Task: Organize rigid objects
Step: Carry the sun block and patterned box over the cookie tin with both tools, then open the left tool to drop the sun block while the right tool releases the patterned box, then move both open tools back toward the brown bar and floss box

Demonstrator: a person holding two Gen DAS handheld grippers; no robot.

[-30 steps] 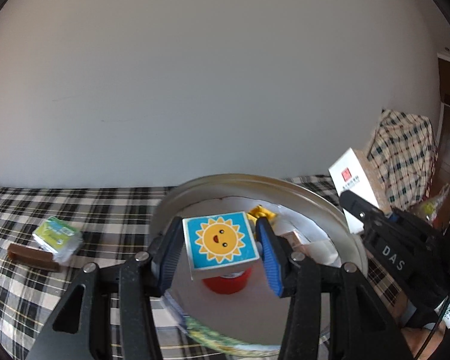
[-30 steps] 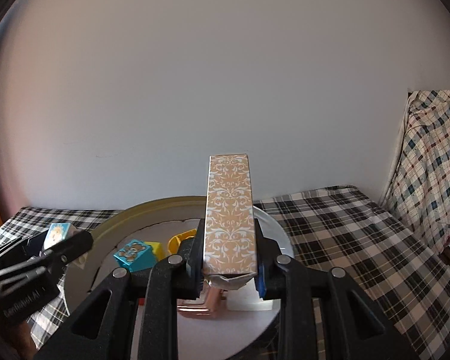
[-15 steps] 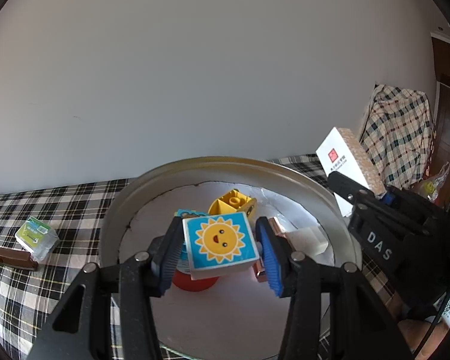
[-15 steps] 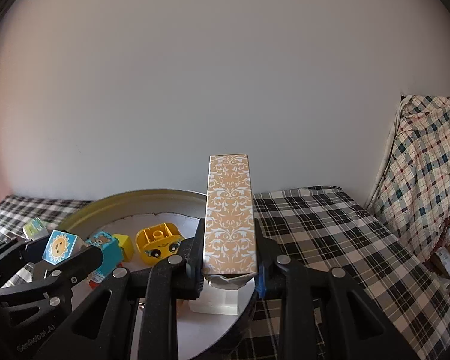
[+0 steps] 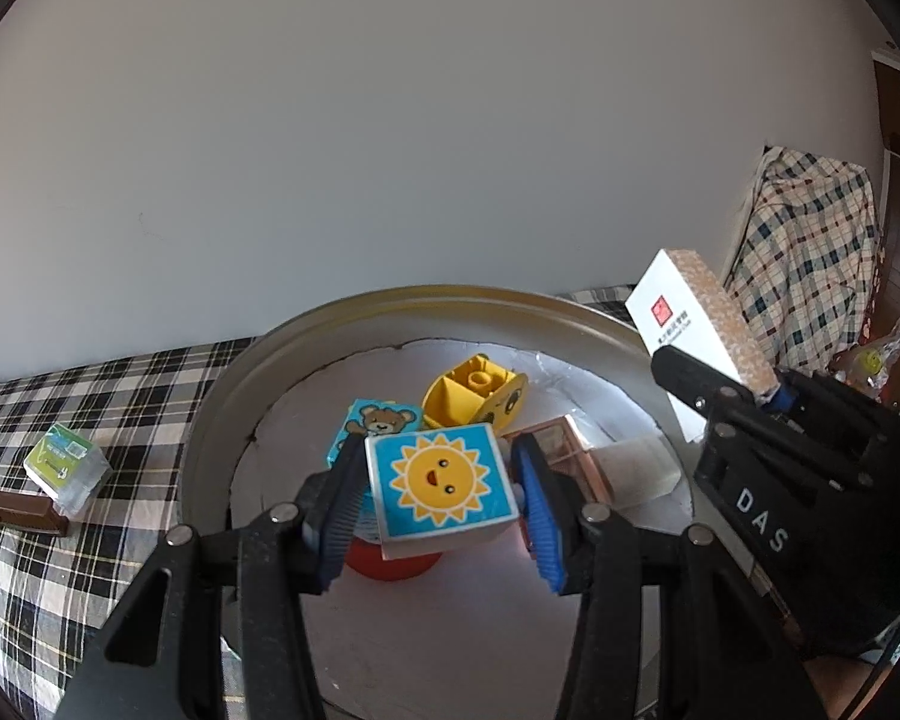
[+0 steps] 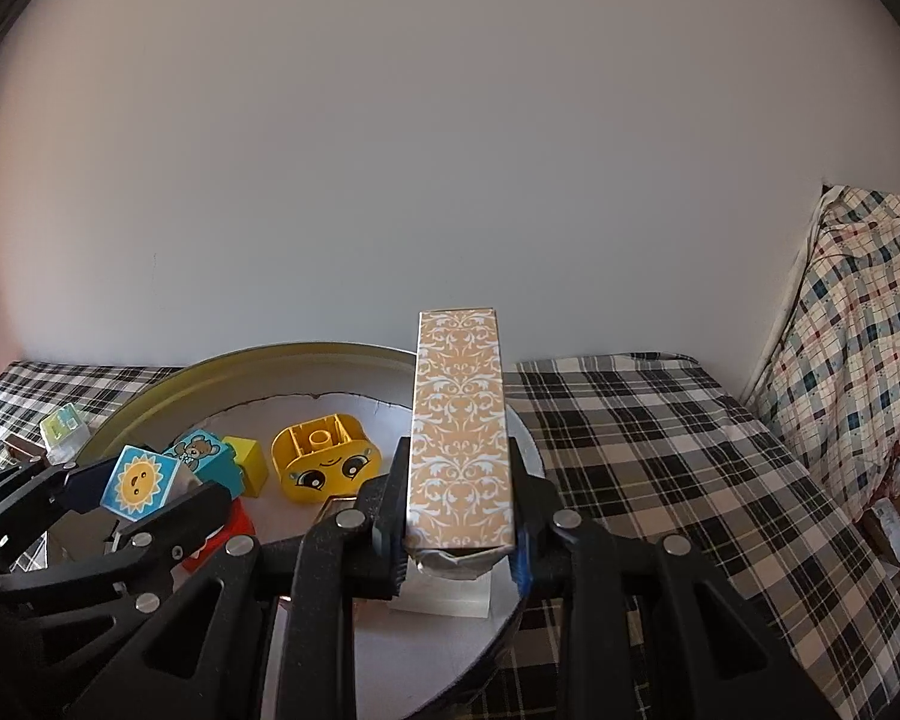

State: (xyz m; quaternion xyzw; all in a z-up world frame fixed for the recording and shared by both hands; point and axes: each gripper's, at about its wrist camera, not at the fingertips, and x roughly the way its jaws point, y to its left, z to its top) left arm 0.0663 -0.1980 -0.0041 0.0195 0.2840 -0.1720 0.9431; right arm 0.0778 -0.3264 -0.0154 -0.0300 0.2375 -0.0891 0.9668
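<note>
My left gripper (image 5: pixel 441 504) is shut on a blue cube with a sun face (image 5: pixel 441 489) and holds it above the round metal tray (image 5: pixel 258 372). Inside the tray lie a teddy-bear cube (image 5: pixel 378 420), a yellow face brick (image 5: pixel 474 399), a red piece (image 5: pixel 390 564) and a copper-coloured box (image 5: pixel 561 453). My right gripper (image 6: pixel 457 531) is shut on a long gold-patterned box (image 6: pixel 459 438), raised over the tray's right rim (image 6: pixel 528 444). The right wrist view also has the sun cube (image 6: pixel 138 483) and the left gripper (image 6: pixel 144 495) at the left.
A small green-topped clear box (image 5: pixel 66 471) and a brown bar (image 5: pixel 24 513) lie on the checked cloth (image 5: pixel 108 420) left of the tray. A checked fabric heap (image 6: pixel 858 360) rises at the right. A white wall stands close behind the tray.
The left gripper has moved with the sun cube further in over the tray, so the tray's contents show more fully. The right gripper and its gold box have shifted right, to the tray's right rim.
</note>
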